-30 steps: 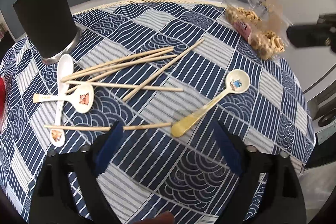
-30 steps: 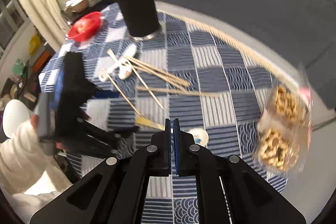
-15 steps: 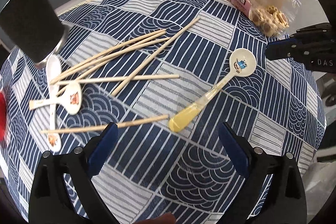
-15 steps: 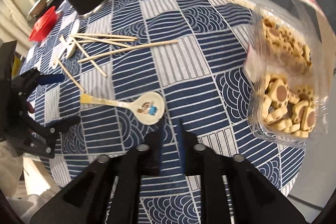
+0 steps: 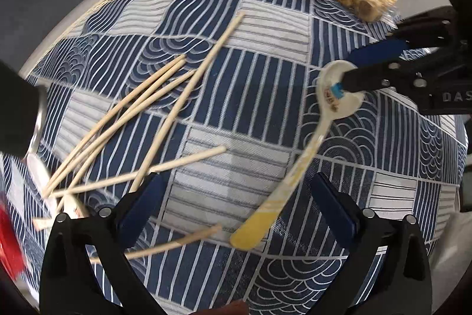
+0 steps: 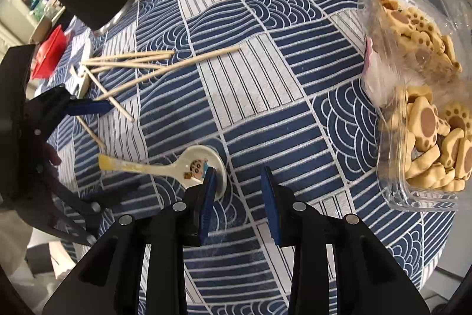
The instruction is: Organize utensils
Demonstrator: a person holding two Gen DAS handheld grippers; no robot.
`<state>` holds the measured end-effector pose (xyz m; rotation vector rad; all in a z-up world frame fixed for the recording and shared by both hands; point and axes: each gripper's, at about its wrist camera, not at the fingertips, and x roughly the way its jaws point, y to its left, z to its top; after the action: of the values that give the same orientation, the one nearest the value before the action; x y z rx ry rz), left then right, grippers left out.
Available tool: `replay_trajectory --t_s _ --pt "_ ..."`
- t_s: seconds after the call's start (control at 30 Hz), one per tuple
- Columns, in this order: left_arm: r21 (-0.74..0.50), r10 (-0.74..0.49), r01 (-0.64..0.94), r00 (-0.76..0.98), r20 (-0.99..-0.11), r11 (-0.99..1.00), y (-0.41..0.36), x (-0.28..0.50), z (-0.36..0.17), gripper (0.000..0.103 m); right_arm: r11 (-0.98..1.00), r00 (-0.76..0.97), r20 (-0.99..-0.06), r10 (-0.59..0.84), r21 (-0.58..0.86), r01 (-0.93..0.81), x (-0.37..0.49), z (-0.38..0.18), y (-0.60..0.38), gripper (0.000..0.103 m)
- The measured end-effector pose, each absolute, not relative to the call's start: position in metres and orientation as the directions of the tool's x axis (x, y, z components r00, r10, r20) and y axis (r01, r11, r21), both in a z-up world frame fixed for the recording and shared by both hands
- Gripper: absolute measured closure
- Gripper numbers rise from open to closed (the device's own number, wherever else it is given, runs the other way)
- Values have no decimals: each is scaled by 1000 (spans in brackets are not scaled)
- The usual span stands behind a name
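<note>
**Spoon bowl at the right gripper, handle toward the left**

Lying flat on the blue-and-white patterned tablecloth (image 6: pixel 265 84): a ceramic soup spoon (image 6: pixel 188 166) with a cartoon print in its bowl and a yellow-tipped handle. Long axis close to level across the right wrist view, bowl to the right, handle end pointing left toward the other tool. In the left wrist view, the same spoon (image 5: pixel 298 164) running from handle end low, between the fingers, up and right to the bowl.

Right gripper (image 6: pixel 239 191) spread apart, holding nothing, its left finger over the bowl's rim and its right finger over bare cloth just beside; contact with the bowl not certain. Nearer the bowl by far. Left gripper (image 5: pixel 236 202) also spread wide and empty, straddling the handle end from above, not closed on it; height over the cloth hard to judge.

Judged from this: a pickup of the spoon just starting, with either end on offer — bowl rim for the right, handle for the left. Thin curved rim likely to slip under a pinch; handle the surer hold.

Further out: loose wooden chopsticks (image 6: pixel 165 70) fanned well left of the spoon, not touching it; black cylindrical holder (image 6: pixel 91 2) beyond them at the far left, the probable destination; clear tub of paw-shaped cookies (image 6: pixel 424 120) well to the right.
</note>
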<state>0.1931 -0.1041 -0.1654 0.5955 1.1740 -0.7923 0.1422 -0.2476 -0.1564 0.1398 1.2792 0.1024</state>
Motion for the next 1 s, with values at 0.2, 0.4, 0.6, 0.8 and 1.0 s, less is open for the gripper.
replay_trajectory --t_s 0.2,0.4,0.6,0.8,1.0 --pt "10 -247 826 181 -952 564 -102 194 -165 4 985 313 -934 171 171 -25 139 -158 -243 62" --pt "8 -278 864 171 -945 504 -99 194 -164 4 987 308 -940 150 123 -104 140 -162 -216 24" --pt "6 -316 838 212 -925 546 -90 187 -162 4 990 341 -930 138 118 -78 139 -165 -210 13" --pt "10 -299 832 211 -930 555 -87 180 -161 4 960 318 -909 269 281 -8 143 -159 -242 33" --pt "9 -286 827 205 -936 563 -95 174 -157 24 940 287 -907 306 336 60 147 -163 -261 97"
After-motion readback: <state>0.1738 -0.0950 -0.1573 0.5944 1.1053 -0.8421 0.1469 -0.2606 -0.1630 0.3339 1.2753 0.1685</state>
